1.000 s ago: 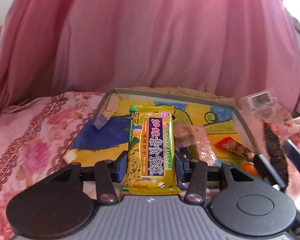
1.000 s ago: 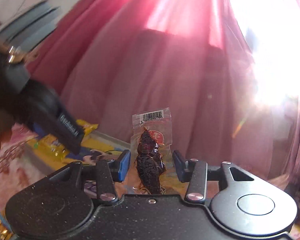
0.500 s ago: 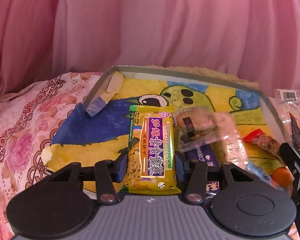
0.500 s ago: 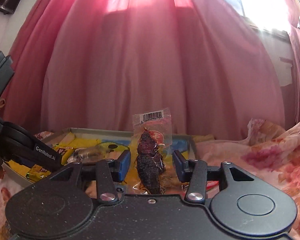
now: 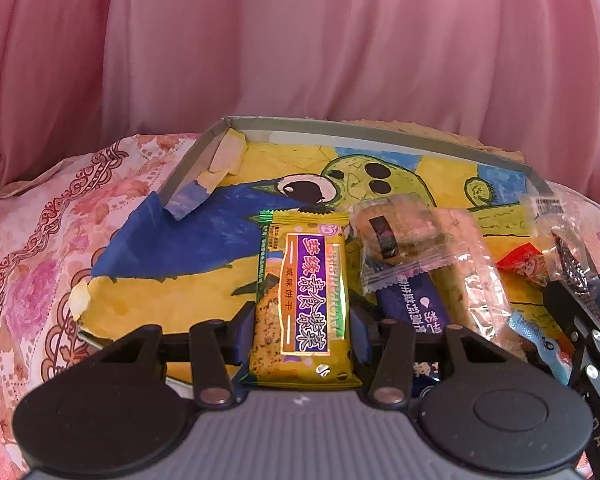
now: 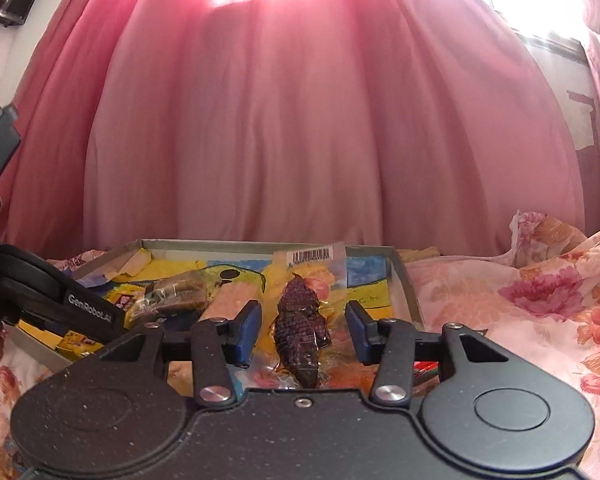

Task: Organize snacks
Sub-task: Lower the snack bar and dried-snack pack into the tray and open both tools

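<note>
1. The left claw (image 5: 303, 326) grasps a yellow-green cracker pack (image 5: 302, 304); its blue pads press on both long sides of the pack. The purple label carries Chinese characters and gold letters that seem to read "SUSHIZICAI".
2. This pack stands lengthwise between the fingers, above the near part of a shallow box (image 5: 380, 131) whose bottom shows a painted cartoon in yellow, blue and green.
3. Just right of it in the box lie a clear-wrapped cake (image 5: 396, 234), a dark blue bar (image 5: 414, 300) with white Chinese writing, and a long clear pack (image 5: 470, 276).
4. The right claw (image 6: 303, 330) has its pads apart from a clear pouch of dark dried meat (image 6: 302, 326) standing between them. Whether it is gripped lower down, I cannot tell. A barcode is at the pouch top.
5. The left tool's arm bears the words "GenRobot.AI" (image 6: 90, 307).
6. The box rests on a floral bed cover (image 6: 532, 300), before a pink curtain (image 6: 300, 120).
</note>
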`<state>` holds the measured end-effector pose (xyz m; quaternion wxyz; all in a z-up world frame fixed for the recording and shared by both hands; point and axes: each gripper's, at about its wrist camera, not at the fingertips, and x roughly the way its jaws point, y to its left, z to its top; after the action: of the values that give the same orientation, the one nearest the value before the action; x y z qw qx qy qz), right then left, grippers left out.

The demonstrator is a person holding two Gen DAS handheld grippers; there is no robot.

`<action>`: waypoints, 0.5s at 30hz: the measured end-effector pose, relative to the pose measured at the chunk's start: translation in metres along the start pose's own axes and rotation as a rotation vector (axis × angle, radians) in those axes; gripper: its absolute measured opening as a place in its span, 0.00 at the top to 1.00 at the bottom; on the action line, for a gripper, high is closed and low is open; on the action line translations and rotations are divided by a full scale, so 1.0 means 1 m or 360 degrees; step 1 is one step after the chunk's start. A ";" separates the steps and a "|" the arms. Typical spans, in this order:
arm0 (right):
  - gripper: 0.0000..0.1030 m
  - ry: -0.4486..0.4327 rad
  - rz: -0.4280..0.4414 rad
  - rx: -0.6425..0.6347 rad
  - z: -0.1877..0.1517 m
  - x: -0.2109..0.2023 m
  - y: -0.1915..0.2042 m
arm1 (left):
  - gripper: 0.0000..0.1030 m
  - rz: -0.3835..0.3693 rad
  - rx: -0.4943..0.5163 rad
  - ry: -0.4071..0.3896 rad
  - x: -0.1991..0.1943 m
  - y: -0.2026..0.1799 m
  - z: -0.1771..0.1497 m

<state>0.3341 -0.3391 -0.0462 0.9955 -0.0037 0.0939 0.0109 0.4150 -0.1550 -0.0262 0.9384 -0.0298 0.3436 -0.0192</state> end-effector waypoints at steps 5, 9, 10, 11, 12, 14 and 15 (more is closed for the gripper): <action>0.53 0.0004 0.0002 -0.0002 -0.003 0.001 0.001 | 0.50 0.0004 0.0022 -0.0010 -0.001 -0.001 -0.001; 0.53 0.0000 0.0001 -0.0001 -0.004 0.002 0.001 | 0.49 0.0000 0.0018 -0.0015 -0.002 -0.001 -0.001; 0.52 -0.0001 0.0001 -0.0001 -0.004 0.002 0.001 | 0.49 -0.0001 0.0020 -0.0015 -0.002 -0.001 -0.001; 0.50 -0.0002 0.0002 0.0001 -0.004 0.002 0.001 | 0.49 -0.0002 0.0020 -0.0015 -0.002 -0.001 -0.001; 0.48 -0.0007 0.0002 0.0006 -0.004 0.002 0.001 | 0.49 -0.0003 0.0018 -0.0016 -0.003 -0.001 -0.001; 0.36 -0.0023 0.0010 0.0016 -0.003 -0.001 0.001 | 0.45 -0.0004 -0.0005 -0.0025 -0.004 0.000 -0.002; 0.33 -0.0034 0.0012 0.0020 -0.002 -0.002 0.002 | 0.43 -0.0007 -0.0020 -0.0032 -0.006 0.001 -0.002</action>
<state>0.3316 -0.3375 -0.0480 0.9964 0.0029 0.0832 0.0140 0.4092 -0.1538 -0.0244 0.9416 -0.0366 0.3343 -0.0189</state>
